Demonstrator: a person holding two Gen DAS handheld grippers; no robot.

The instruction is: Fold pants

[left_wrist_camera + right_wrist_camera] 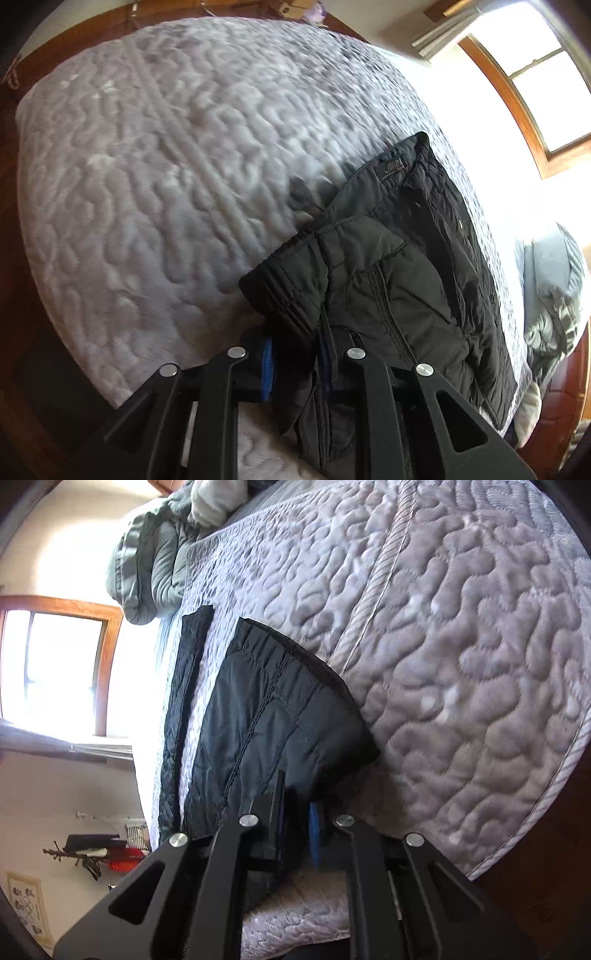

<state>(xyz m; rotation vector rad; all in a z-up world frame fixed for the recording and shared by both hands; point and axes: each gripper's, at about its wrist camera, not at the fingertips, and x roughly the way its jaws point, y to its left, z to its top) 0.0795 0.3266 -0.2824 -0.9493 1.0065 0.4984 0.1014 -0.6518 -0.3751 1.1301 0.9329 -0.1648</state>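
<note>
While the black pants are lying on the quilted grey bed cover, both grippers are clamping onto them at the near edge. From the left wrist view, the left hand-held gripper is pinching a bunched-up bit of the dark fabric between its blue pads, so it's narrowed right down on the cloth, and one part of the pants with an elastic-looking ribbed band is sitting folded over the rest, with the waistband and its little label lying further back toward the window. From the right wrist view, the right hand-held gripper is doing the same thing, squeezing an edge of the pants between its fingers, with one blue pad peeking out beside the fabric. That view is also showing a folded section with stitched seams running along it, and a thin strip of the same quilted black material lying just beside it with a sliver of bed cover showing in between. Everything's sitting close to the side of the bed nearest the window, and a rumpled grey-green duvet is piling up at the far end. Lighting by the window is blowing out pretty hard, so detail there is hard to make out.
</note>
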